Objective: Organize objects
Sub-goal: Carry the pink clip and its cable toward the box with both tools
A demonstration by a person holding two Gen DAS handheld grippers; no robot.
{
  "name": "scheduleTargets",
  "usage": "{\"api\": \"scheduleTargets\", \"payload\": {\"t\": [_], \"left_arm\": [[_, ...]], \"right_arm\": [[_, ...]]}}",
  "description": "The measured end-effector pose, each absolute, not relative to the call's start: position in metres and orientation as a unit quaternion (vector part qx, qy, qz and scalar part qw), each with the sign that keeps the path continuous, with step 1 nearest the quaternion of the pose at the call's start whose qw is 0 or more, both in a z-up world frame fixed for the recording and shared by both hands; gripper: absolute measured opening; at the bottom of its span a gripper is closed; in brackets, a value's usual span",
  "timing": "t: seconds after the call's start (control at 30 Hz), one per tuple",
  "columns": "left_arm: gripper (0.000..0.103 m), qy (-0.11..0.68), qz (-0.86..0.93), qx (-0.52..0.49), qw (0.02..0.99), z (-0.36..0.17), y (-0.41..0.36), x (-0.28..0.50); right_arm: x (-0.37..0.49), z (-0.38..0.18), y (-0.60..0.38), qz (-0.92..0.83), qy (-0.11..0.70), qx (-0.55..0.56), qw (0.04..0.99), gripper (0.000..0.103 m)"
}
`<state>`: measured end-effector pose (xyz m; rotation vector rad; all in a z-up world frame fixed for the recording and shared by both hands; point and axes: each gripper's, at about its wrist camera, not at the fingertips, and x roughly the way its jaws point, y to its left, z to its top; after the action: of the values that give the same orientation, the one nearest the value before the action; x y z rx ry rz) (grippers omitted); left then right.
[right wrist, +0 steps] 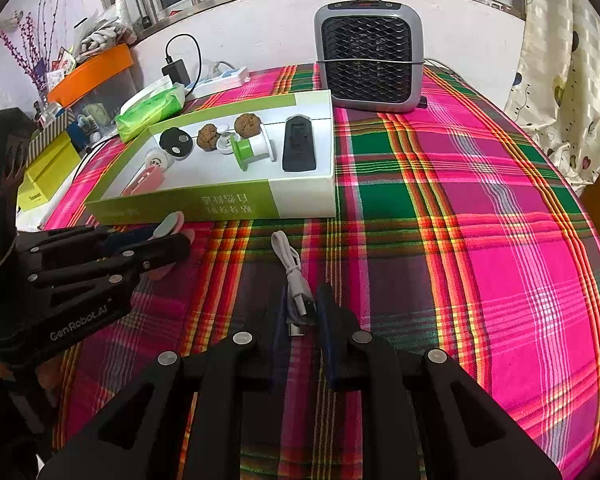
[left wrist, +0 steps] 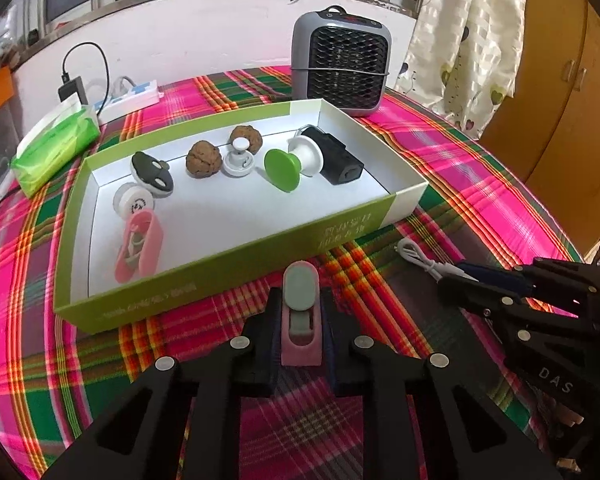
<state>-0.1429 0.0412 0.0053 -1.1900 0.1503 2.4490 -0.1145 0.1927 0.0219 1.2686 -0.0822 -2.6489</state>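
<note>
My left gripper (left wrist: 300,295) is shut on a pink and grey clip (left wrist: 300,292), which lies just in front of the green and white shallow box (left wrist: 236,264). In the right wrist view the same clip (right wrist: 171,222) pokes out of those fingers. My right gripper (right wrist: 302,292) is shut on the plug end of a white USB cable (right wrist: 288,256), and the rest of the cable lies on the plaid cloth. The box holds a second pink clip (left wrist: 140,244), a white disc, a black oval piece, two walnuts (left wrist: 204,159), a white knob, a green and white spool (left wrist: 296,160) and a black block (left wrist: 334,154).
A grey fan heater (left wrist: 342,68) stands behind the box at the table's back edge. A green tissue pack (left wrist: 56,144) and a white power strip (left wrist: 128,96) lie at the back left. A curtain and a wooden cabinet stand to the right.
</note>
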Motion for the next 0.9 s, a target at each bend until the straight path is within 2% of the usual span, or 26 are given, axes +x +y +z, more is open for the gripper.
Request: {"api": "scheduleTargets", "payload": {"t": [0.9], "left_arm": [[0.016, 0.048, 0.898, -0.394, 0.193, 0.029, 0.029, -0.110]], "right_arm": [[-0.102, 0.031, 0.178, -0.902, -0.016, 0.414, 0.123, 0.016]]}}
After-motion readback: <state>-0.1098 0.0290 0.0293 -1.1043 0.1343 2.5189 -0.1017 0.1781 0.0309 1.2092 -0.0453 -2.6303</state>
